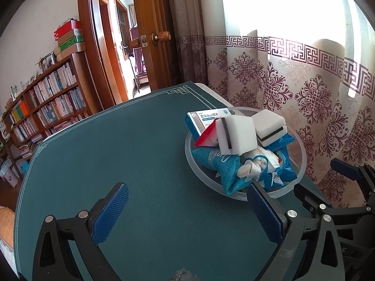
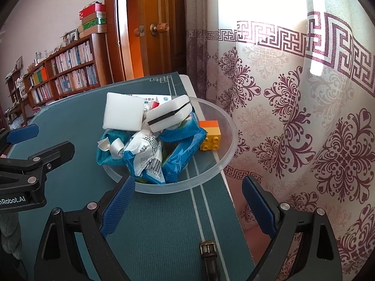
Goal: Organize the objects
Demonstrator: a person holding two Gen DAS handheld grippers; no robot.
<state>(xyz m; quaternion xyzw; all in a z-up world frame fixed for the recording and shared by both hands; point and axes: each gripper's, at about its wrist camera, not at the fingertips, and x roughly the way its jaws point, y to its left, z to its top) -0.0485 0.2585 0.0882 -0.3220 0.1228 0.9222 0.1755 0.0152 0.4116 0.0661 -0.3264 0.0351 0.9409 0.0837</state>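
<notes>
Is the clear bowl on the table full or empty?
Full. The bowl is heaped above its rim with white sponges, blue snack packets, a medicine box, and a yellow toy brick.

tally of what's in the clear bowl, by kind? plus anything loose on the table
In the clear bowl:
White sponges: 2
Blue snack packets: 2, maybe more buried in the pile
Medicine box: 1
Teal cloth pouch: 1
Red-and-white wedge piece: 1
Orange-and-yellow building block: 1
Loose on the table mat:
Brown strap with buckle: 1
Total: 9 visible
</notes>
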